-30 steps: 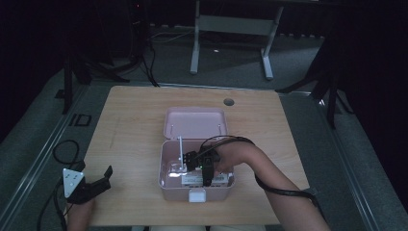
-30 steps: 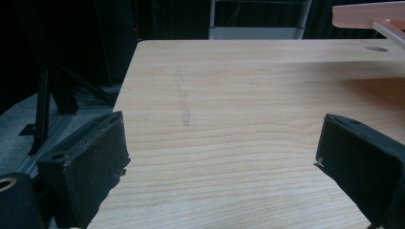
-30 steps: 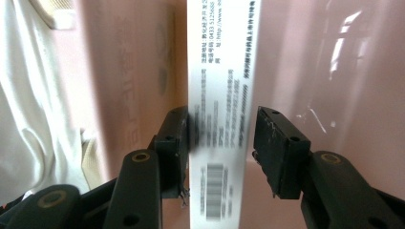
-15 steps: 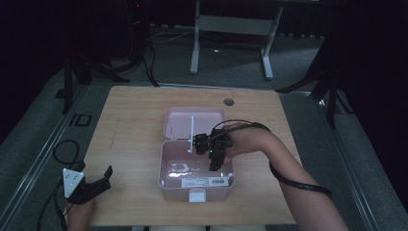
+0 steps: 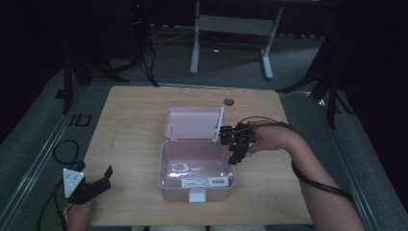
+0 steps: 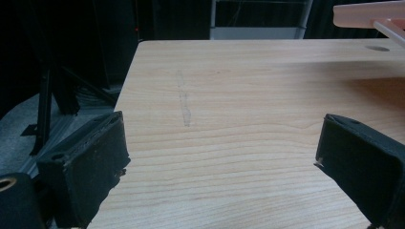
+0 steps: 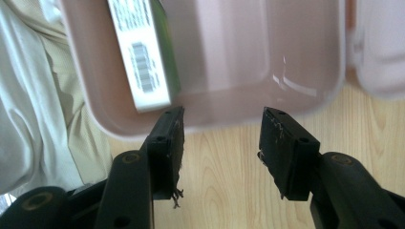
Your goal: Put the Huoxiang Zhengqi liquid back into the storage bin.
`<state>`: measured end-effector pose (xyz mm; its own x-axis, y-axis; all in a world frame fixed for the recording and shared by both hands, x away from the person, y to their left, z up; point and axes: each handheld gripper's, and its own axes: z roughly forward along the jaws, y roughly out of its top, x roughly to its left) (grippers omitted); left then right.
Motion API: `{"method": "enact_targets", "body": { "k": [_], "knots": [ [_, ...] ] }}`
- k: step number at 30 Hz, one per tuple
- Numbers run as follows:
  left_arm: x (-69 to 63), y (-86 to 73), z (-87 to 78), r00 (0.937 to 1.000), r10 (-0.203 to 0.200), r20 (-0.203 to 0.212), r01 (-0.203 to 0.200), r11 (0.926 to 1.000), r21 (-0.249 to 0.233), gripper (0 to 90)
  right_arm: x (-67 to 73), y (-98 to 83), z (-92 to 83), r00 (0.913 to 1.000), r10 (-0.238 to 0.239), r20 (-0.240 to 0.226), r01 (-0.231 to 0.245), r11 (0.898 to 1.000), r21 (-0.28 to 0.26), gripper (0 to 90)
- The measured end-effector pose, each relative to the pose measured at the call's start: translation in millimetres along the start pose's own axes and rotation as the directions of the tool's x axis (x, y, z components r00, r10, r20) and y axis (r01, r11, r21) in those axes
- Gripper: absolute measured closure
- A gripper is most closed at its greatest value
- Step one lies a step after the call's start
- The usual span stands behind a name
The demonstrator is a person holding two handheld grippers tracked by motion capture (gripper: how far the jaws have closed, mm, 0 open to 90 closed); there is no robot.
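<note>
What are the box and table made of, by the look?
Box: likely moulded plastic, pale pink and glossy; sharp light glints on its inner wall and rounded corners, seen in the right gripper view. Table: light wood or wood-look laminate, matte; grain lines run along the top in the left gripper view. Which of the two, cannot tell.

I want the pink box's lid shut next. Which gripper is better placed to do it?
Probably the right gripper: it hangs open over the pink box's right rim, next to the raised lid. The left gripper rests at the table's near-left corner.
</note>
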<state>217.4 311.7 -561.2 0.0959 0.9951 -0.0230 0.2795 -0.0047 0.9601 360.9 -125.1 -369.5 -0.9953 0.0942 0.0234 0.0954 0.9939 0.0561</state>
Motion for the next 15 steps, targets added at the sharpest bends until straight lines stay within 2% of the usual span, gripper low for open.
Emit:
{"method": "enact_targets", "body": {
  "k": [3, 5, 10, 12, 15],
  "knots": [
    [0.0, 0.0, 0.0, 1.0000, 0.000, 0.000, 0.000, 1.0000, 0.000, 3.9, -3.6, -10.3, 1.2, 0.9999, 0.015, 0.003, -0.015, 1.000, -0.007, 50.1],
    [-0.2, 0.1, 0.2, 1.0000, 0.000, 0.000, 0.000, 1.0000, 0.002, 4.0, -8.7, -26.4, 3.6, 0.9992, 0.041, 0.005, -0.041, 0.999, -0.016, 48.5],
    [-0.2, 0.1, 0.1, 1.0000, 0.001, -0.001, -0.001, 1.0000, 0.002, 4.0, -16.1, -46.1, 11.4, 0.9960, 0.088, 0.013, -0.087, 0.995, -0.057, 37.7],
    [-0.2, 0.1, 0.2, 1.0000, 0.001, 0.000, -0.001, 1.0000, 0.002, 4.0, -19.3, -53.8, 15.7, 0.9927, 0.118, 0.026, -0.115, 0.989, -0.088, 34.2],
    [-0.2, 0.1, 0.2, 1.0000, 0.001, 0.000, -0.001, 1.0000, 0.003, 3.9, -21.4, -57.6, 18.1, 0.9892, 0.143, 0.035, -0.138, 0.985, -0.107, 30.4]
  ]
}}
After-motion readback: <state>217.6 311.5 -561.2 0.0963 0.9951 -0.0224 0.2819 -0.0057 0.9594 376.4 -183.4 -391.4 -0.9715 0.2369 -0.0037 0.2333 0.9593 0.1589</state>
